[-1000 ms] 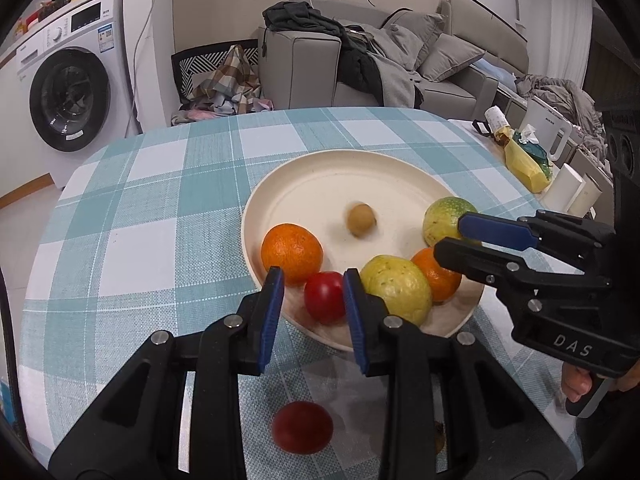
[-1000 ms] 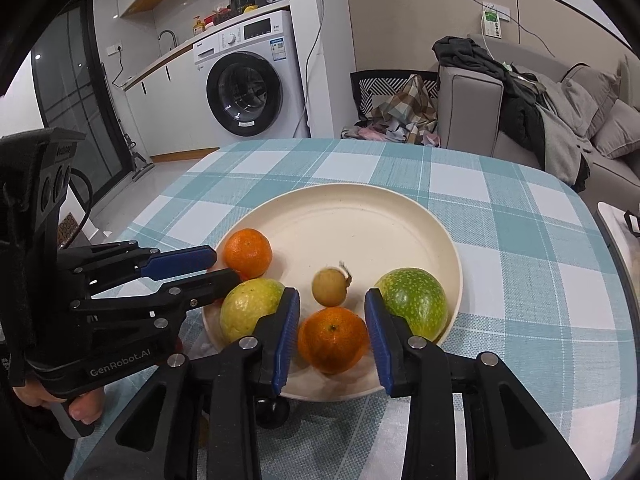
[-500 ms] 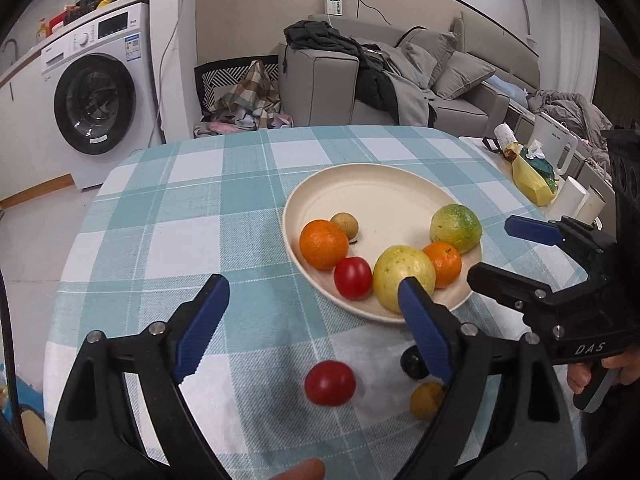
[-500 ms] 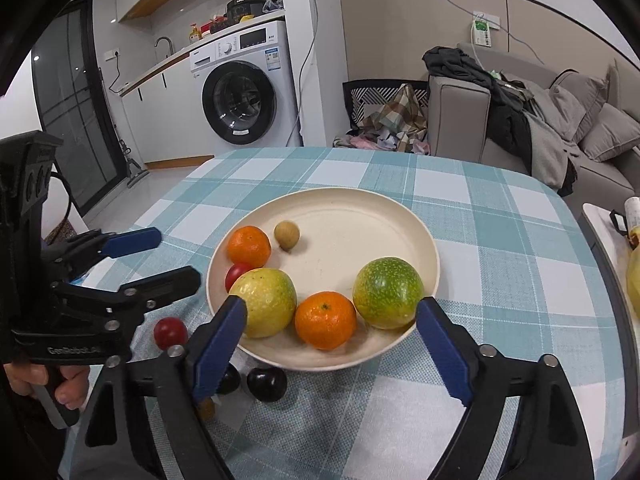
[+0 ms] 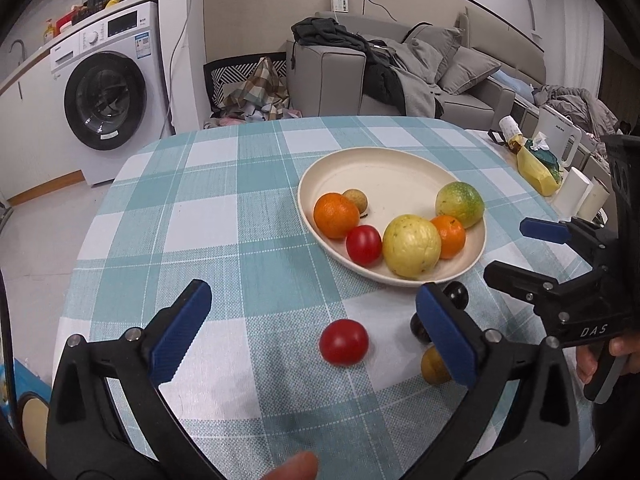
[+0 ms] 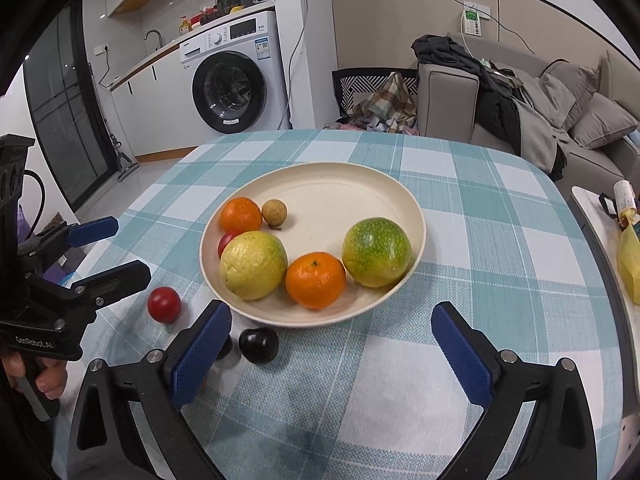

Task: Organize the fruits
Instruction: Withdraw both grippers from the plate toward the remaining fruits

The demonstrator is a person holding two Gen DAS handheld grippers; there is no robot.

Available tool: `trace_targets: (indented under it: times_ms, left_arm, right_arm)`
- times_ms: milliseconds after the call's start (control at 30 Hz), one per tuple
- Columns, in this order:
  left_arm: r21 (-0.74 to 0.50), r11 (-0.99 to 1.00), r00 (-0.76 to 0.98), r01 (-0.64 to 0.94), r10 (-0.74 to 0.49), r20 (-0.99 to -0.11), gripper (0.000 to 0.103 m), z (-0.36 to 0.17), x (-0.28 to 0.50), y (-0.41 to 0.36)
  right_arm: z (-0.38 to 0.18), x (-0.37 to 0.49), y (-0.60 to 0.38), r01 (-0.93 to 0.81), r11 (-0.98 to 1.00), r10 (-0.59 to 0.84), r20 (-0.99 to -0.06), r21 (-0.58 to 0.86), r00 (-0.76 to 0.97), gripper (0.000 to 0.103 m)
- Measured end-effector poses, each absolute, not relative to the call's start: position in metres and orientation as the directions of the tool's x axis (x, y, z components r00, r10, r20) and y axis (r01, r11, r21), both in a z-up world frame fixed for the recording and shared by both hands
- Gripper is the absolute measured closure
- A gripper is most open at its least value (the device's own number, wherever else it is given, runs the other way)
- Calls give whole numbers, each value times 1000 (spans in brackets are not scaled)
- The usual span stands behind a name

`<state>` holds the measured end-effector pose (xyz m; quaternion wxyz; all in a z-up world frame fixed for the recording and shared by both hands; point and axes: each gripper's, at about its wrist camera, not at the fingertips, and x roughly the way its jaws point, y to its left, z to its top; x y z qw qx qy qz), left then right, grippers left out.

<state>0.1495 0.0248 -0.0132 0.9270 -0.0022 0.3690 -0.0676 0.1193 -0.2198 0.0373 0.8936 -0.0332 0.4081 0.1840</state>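
- While both tools hang released, the left gripper (image 5: 308,334) brackets the loose red tomato (image 5: 344,341).
- Next, I judge: clench, then carry toward one o'clock into the plate (image 5: 400,168).

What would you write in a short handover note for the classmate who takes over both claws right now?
Left claw: open, empty, above the loose tomato.
Right claw: open, empty, near the plate.
Done: two oranges, two large green-yellow fruits, one small brown fruit and one tomato sit on the plate.
Left: the loose tomato, two dark plums and a small brown fruit lie on the tablecloth.
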Motion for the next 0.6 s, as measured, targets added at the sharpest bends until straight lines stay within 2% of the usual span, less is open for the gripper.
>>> trace_targets:
  times_ms: [467, 600]
  left_arm:
    - [-28, 994, 654, 104, -89, -751, 1, -43, 152, 24]
    - [-24, 994, 634, 104, -85, -769, 1, -50, 156, 23]
  right_arm:
    - [13, 106, -209, -411, 903, 340, -789, 123, 511, 1]
    - [10, 105, -203, -428, 897, 336, -798, 110, 500, 6]
